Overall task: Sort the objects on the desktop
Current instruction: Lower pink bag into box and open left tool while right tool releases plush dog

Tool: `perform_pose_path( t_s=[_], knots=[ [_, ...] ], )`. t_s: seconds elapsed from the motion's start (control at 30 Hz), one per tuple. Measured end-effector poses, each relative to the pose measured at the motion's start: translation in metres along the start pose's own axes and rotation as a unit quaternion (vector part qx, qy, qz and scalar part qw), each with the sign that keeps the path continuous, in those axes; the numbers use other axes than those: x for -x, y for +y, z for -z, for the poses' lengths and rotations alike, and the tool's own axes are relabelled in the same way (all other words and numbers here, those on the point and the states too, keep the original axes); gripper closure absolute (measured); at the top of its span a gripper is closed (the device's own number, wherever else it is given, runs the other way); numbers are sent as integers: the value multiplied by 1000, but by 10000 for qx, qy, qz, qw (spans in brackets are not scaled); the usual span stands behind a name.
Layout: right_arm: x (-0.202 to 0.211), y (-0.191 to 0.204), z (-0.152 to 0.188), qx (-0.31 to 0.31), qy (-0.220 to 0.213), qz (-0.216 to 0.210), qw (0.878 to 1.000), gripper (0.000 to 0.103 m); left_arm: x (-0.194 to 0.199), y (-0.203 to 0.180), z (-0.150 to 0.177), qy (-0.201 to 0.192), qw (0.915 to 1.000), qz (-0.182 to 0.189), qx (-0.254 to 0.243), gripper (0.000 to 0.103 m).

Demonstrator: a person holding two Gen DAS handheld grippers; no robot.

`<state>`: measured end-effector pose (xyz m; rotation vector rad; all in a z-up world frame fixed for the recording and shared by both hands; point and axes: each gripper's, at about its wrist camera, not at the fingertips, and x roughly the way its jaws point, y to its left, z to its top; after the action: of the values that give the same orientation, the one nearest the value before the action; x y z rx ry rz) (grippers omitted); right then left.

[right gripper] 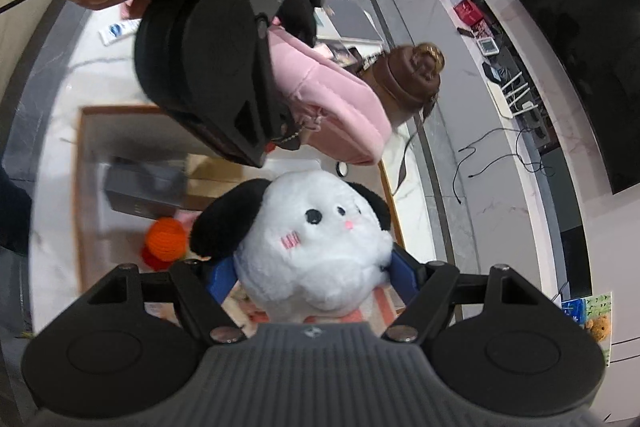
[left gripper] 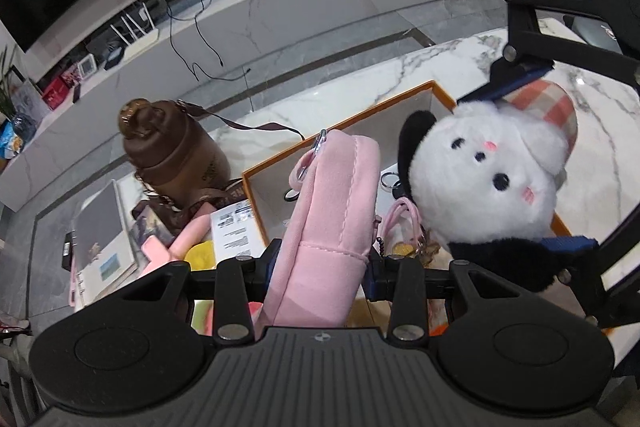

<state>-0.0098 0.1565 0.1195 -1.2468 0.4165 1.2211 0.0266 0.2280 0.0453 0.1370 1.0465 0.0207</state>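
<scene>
two grippers each carry one item above the orange-rimmed tray (left gripper: 434, 87) on the marble table (left gripper: 600, 131). left gripper (left gripper: 324, 267): fingers clamped on the pink pouch (left gripper: 332, 211), which stands upright between them over the tray's near edge. right gripper (right gripper: 316, 275): blue fingers (right gripper: 220, 277) clamped on the sides of the white plush dog (right gripper: 316, 247), held just beside the pouch. brown bottle (left gripper: 172, 151) stands on the table outside the tray; an orange yarn ball (right gripper: 166, 237) lies below the plush.
</scene>
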Motion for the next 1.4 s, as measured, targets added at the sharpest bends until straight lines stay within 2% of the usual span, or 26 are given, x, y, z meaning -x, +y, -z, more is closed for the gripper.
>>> perform_pose_path(
  t_s=[0.23,0.63,0.93,1.27,1.4],
  knots=[
    [-47,-27,10,-37,76,-111,9999,26,-36,-6,-17,61,9999,98,-104,60],
    [-97,-36,20,222,76,-438,9988,26,-93,-12,-23,461,9986,227,-122,63],
    [-125,-41,21,184,57,-587,9981,26,-110,-10,-21,682,9975,177,-66,63],
    [-141,-44,22,115,49,-774,9969,26,-121,-6,-24,718,9972,186,71,63],
    [-151,-39,26,90,246,-875,9958,25,-123,-8,-24,723,9970,241,97,53]
  ],
)
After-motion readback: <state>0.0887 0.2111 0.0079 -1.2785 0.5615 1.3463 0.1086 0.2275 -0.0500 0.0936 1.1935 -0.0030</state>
